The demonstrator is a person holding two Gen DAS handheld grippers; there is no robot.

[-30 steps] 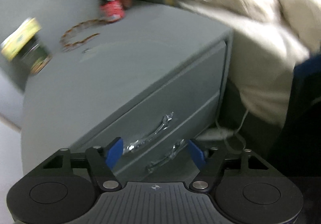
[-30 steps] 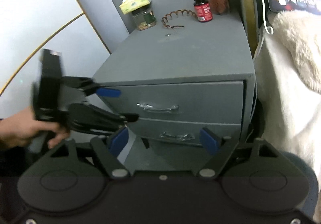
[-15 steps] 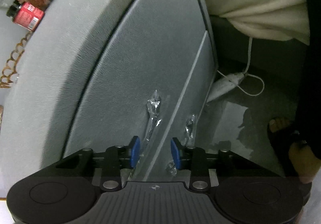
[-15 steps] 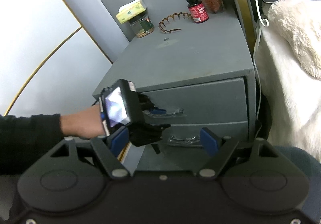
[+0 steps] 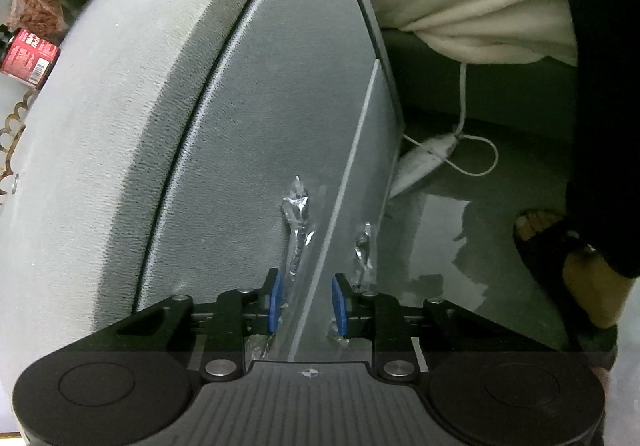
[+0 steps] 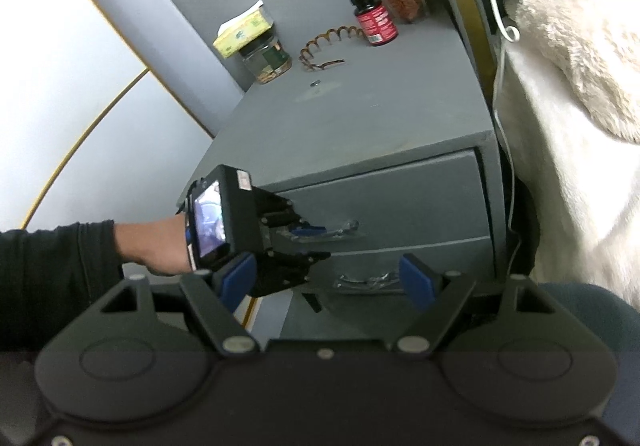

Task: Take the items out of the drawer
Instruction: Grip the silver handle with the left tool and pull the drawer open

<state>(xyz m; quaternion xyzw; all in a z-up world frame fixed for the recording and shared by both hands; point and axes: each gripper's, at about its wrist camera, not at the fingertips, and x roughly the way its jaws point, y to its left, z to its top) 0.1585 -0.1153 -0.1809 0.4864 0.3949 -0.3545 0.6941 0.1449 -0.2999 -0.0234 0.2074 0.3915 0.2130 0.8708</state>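
Left tongs (image 6: 310, 244) have just been closing and now clench the top drawer's foil-wrapped handle (image 5: 296, 230) on the grey cabinet (image 6: 360, 134), so pull straight outward without twisting, while right tongs (image 6: 328, 280) hang released, nearby and empty.

Left wrist view: looks steeply down from very near the grey nightstand (image 5: 120, 134), along its upper drawer front (image 5: 256, 150) toward the floor (image 5: 472, 230). Right wrist view: stands farther back, facing the nightstand (image 6: 360, 118) obliquely from above, taking in top and both drawer fronts. Shared: the plastic-wrapped upper handle (image 5: 298, 230) (image 6: 340, 231) and red-labelled bottle (image 5: 28, 56) (image 6: 376, 20).
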